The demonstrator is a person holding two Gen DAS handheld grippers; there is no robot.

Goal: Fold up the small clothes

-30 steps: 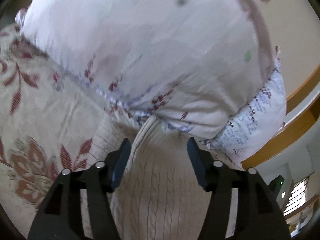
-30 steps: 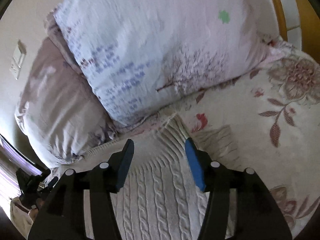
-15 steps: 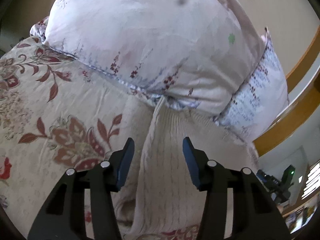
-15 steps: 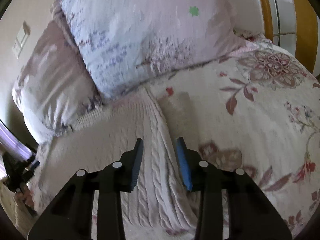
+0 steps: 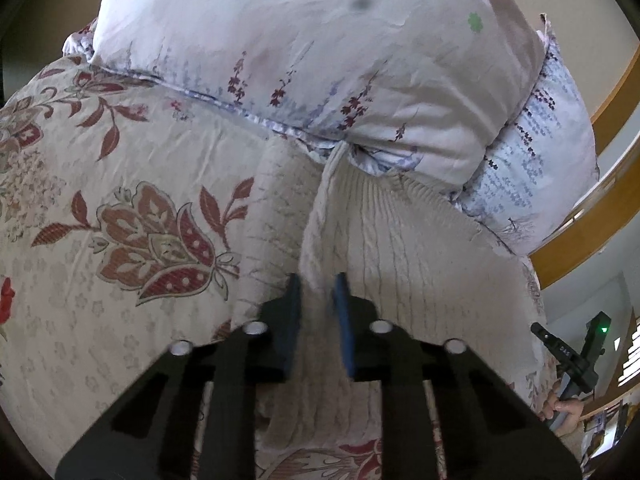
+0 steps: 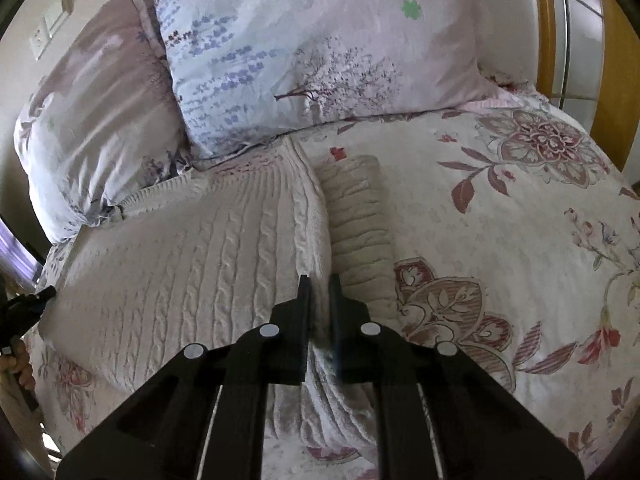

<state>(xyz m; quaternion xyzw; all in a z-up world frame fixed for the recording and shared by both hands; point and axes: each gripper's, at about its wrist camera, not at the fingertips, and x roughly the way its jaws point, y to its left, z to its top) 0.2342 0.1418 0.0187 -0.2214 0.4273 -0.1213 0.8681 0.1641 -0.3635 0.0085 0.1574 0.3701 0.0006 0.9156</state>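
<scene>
Left wrist view showed the left hand-held gripper [image 5: 316,292] clenched on a side fold of the cream cable-knit sweater [image 5: 400,248], which lay on the floral bed cover [image 5: 120,184] below 2 pillows [image 5: 300,60]. The right hand-held gripper [image 6: 319,292] pinched its opposite edge; both had just closed. Lifting evenly would probably keep the fold straight.

Sweater [image 6: 208,264] on bedspread [image 6: 500,208], before pillows [image 6: 320,48].

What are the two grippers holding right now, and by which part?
Both hold the cream cable-knit sweater. The left gripper pinches a raised fold along one side edge; the right gripper pinches the opposite side edge, beside the sleeve. Both sets of jaws have just closed.
</scene>
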